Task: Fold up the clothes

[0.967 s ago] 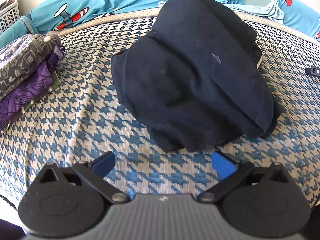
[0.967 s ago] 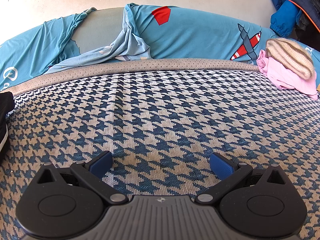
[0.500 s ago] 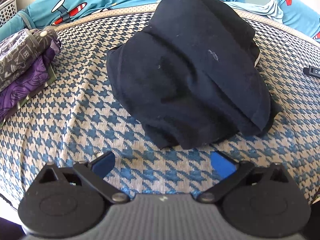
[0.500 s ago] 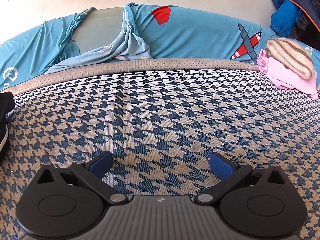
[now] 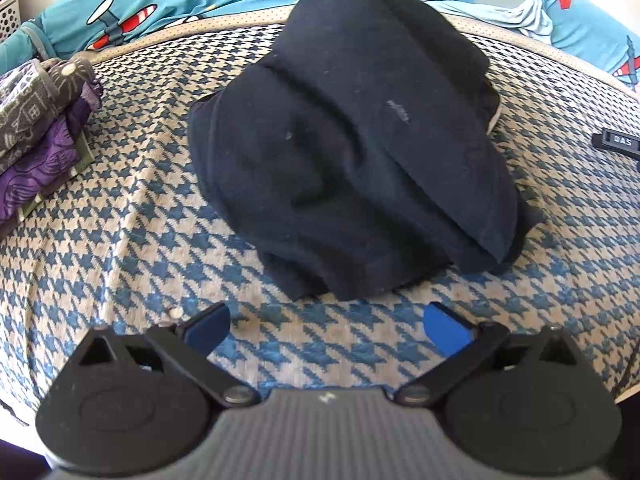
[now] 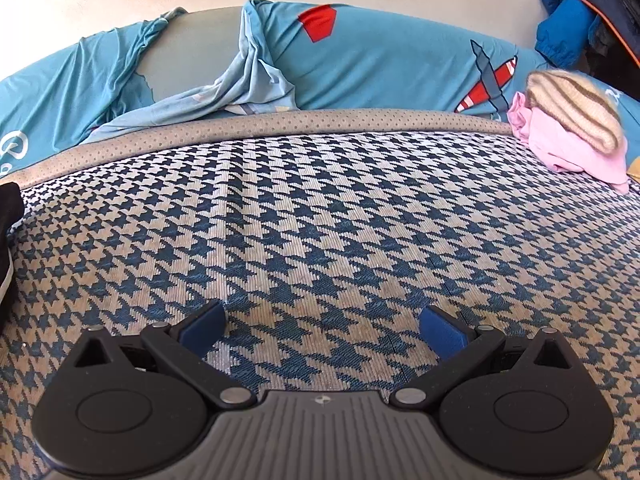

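A black garment (image 5: 352,140) lies bunched in a folded heap on the blue and beige houndstooth mat (image 5: 120,248). My left gripper (image 5: 326,326) hovers just in front of the heap's near edge, open, with nothing between its blue pads. Only a sliver of the black garment (image 6: 8,216) shows at the left edge of the right wrist view. My right gripper (image 6: 322,326) sits low over bare houndstooth mat (image 6: 320,208), open and holding nothing.
Folded purple and grey patterned clothes (image 5: 36,128) are stacked at the mat's left. A pink garment with a striped knit piece (image 6: 572,128) lies at the far right. A blue airplane-print sheet (image 6: 380,60) runs along the back. A small black tag (image 5: 618,142) rests right of the heap.
The left gripper has edged slightly toward the black garment and shifted a little left. The right gripper has stayed still.
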A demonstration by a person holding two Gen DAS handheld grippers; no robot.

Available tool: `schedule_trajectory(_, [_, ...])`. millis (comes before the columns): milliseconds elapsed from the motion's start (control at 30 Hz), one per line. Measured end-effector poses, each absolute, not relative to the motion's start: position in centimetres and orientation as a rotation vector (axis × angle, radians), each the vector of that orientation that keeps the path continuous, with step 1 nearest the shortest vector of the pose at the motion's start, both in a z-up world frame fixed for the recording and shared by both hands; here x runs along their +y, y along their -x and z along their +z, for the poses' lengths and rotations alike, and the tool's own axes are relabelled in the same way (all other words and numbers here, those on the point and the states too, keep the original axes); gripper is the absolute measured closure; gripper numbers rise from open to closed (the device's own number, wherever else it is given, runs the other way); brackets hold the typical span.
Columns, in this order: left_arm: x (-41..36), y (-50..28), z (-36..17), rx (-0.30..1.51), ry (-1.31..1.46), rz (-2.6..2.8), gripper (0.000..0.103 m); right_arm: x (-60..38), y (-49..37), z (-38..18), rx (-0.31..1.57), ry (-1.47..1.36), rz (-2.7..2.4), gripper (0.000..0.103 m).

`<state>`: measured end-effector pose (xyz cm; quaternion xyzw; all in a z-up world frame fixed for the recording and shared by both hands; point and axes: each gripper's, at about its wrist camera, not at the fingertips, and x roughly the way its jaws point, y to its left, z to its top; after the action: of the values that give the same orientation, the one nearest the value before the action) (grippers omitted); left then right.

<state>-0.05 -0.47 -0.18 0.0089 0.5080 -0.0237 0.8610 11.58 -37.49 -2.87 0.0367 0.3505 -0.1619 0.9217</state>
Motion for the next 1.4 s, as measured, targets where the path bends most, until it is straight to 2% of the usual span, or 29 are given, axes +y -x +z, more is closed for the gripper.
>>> schedule_trajectory(167, [-0.6,0.3,0.1,1.068,-0.012,-0.104,0.0,-36.4,-11.5,-1.7,0.782,-0.057,-0.383,0.0])
schedule_trajectory(700, [-2.3,1.1,0.2,1.039,-0.072,-0.192,0.0,-29.9,-7.4,4.7,0.729,-0.221,-0.108,0.0])
schedule_trajectory(867, [-3.2,1.0,0.1,1.04,-0.084,-0.23,0.0,-27.1,-5.2,4.4,0.756,-0.23,-0.074,0.0])
schedule_trajectory(1133, [-4.0,1.4,-0.2,1.037,-0.109,-0.302,0.0,-24.9,-4.0,2.6,0.831,-0.045,-0.079,0.0])
schedule_trajectory(1400, [-7.1,2.6,-0.1,1.018,-0.162,-0.381,0.0,-27.8,-3.7,1.9,0.883,-0.135,-0.236,0.0])
